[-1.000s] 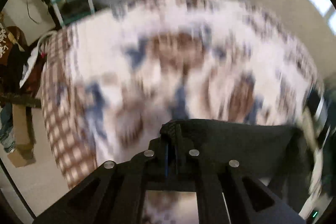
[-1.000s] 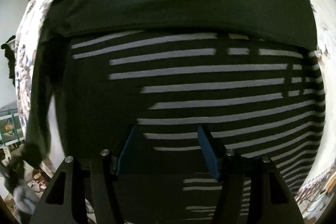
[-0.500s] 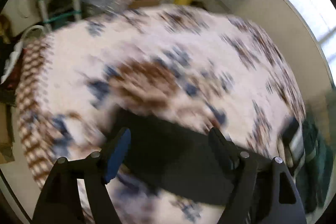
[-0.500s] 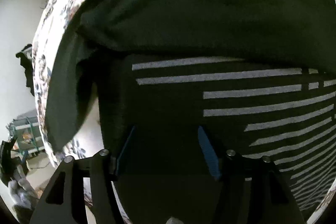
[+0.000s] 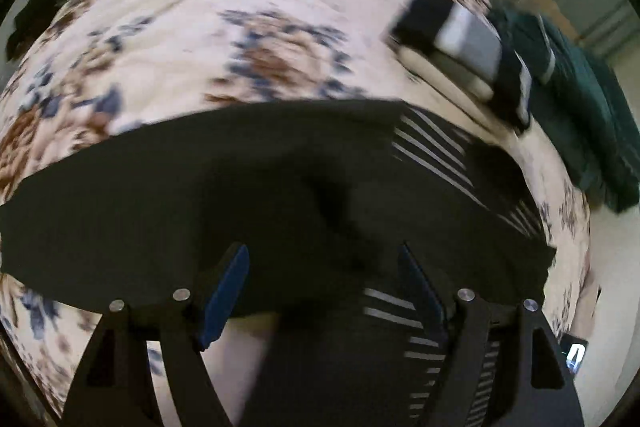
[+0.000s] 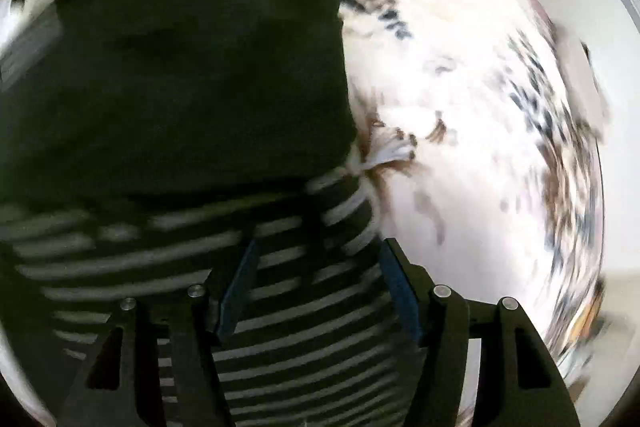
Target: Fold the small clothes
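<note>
A black garment with thin white stripes (image 5: 248, 195) lies on a flower-patterned bed cover (image 5: 248, 39), a plain black part folded over the striped part. It also fills the left of the right wrist view (image 6: 180, 79). My left gripper (image 5: 324, 279) is open, its blue-padded fingers wide apart just above the garment's near edge. My right gripper (image 6: 318, 283) is open and empty over the striped part, near the garment's right edge, where a white tassel (image 6: 384, 155) lies on the bed cover (image 6: 472, 99).
A stack of folded clothes, black, white and grey (image 5: 460, 43), lies on the bed at the upper right of the left wrist view. A dark green garment (image 5: 580, 99) lies beyond it. The bed's edge and pale floor (image 6: 616, 39) are at the right.
My left gripper was shut on the black garment a second ago; it has opened and now hovers over the laid-down garment. My right gripper swung toward the garment's right edge, staying open.
</note>
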`<state>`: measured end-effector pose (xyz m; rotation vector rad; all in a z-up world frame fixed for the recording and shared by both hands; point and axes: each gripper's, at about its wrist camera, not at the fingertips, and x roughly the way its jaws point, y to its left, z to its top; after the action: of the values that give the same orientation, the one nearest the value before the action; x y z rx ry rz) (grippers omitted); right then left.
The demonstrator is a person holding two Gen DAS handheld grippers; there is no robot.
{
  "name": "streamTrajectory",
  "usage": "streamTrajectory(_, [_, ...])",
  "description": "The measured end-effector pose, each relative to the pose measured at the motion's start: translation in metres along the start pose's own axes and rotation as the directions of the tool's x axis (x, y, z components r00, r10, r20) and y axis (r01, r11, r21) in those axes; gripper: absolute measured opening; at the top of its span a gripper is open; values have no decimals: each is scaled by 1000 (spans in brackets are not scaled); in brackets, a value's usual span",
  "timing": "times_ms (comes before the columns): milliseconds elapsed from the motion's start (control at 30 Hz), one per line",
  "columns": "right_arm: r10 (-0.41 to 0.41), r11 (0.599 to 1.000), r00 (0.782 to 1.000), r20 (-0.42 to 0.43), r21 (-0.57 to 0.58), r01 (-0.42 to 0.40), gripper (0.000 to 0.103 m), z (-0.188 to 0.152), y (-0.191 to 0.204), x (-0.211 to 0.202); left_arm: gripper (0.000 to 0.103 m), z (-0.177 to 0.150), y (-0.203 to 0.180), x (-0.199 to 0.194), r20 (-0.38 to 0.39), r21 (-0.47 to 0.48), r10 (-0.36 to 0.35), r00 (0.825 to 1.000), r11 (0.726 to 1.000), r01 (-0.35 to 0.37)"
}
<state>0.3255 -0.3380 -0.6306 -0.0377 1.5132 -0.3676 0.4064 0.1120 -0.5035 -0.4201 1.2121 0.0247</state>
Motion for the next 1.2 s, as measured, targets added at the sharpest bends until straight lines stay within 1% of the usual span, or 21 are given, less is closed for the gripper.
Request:
streamTrajectory(67, [-36, 999, 996, 80, -35, 39, 64, 5, -4, 6, 75, -4, -20, 6, -17, 17, 7, 1000, 1000, -7])
streamTrajectory(133, [-106, 994, 982, 154, 52, 99, 60, 15, -27, 4, 75, -7, -37, 10, -27, 26, 18, 999, 1000, -17])
streamTrajectory(233, [-2, 975, 996, 93, 220, -19, 60, 24, -66, 19, 75, -7, -51, 12, -33, 36, 37, 999, 999, -36])
streamTrajectory(333, [27, 963, 996, 82, 265, -48, 60, 27, -70, 22, 75, -4, -62, 15, -31, 52, 65, 997, 997, -63])
streamTrajectory(367, [64, 957, 995, 70, 279, -81, 60, 27, -72, 24, 75, 0, -68, 18, -31, 63, 71, 997, 996, -69])
streamTrajectory(467, [274, 899, 962, 5, 354, -258, 60, 35, -87, 32, 75, 11, -93, 31, -56, 132, 55, 997, 990, -47])
streamTrajectory(500, [355, 864, 935, -11, 385, -324, 61, 35, -100, 32, 75, 13, -106, 36, -70, 176, 39, 997, 984, -26])
streamTrajectory(567, [458, 796, 888, -20, 455, -400, 61, 32, -125, 33, 75, 19, -149, 54, -121, 298, 12, 993, 954, 25])
streamTrajectory(633, [570, 675, 822, 11, 563, -476, 61, 23, -153, 34, 75, 22, -197, 74, -176, 404, -15, 984, 911, 86])
streamTrajectory(700, [637, 531, 766, 87, 671, -518, 61, 9, -178, 35, 75, 19, -246, 94, -230, 496, -38, 973, 855, 151])
streamTrajectory(733, [671, 436, 728, 144, 717, -544, 61, 1, -186, 36, 75, 16, -274, 106, -262, 543, -43, 964, 819, 184])
streamTrajectory(800, [737, 224, 619, 270, 767, -601, 58, -17, -183, 41, 75, 10, -314, 125, -294, 618, -34, 955, 756, 217])
streamTrajectory(833, [766, 94, 542, 345, 775, -625, 53, -22, -180, 48, 75, 4, -337, 135, -303, 663, -18, 953, 714, 224])
streamTrajectory(867, [786, -31, 462, 411, 772, -635, 41, -25, -175, 56, 75, 0, -355, 142, -309, 690, -10, 951, 685, 231])
streamTrajectory(900, [792, -116, 409, 453, 770, -627, 39, -27, -166, 61, 75, -3, -372, 148, -319, 711, -3, 948, 660, 241])
streamTrajectory(933, [783, -184, 378, 493, 765, -617, 39, -29, -158, 67, 75, -5, -388, 155, -323, 731, 6, 946, 636, 246])
streamTrajectory(967, [775, -216, 369, 512, 765, -607, 39, -28, -151, 72, 75, -8, -400, 161, -332, 744, 10, 943, 618, 255])
streamTrajectory(1000, [770, -221, 381, 512, 775, -592, 39, -29, -144, 75, 75, -11, -411, 167, -345, 753, 17, 939, 602, 266])
streamTrajectory(1033, [761, -247, 382, 525, 778, -578, 39, -31, -139, 82, 75, -16, -422, 175, -357, 762, 32, 933, 588, 272])
streamTrajectory(1133, [741, -331, 356, 569, 771, -544, 39, -34, -125, 91, 75, -26, -445, 203, -393, 784, 93, 915, 553, 281])
streamTrajectory(1200, [737, -330, 361, 571, 771, -544, 30, -29, -125, 92, 75, -36, -455, 219, -415, 793, 126, 901, 535, 290])
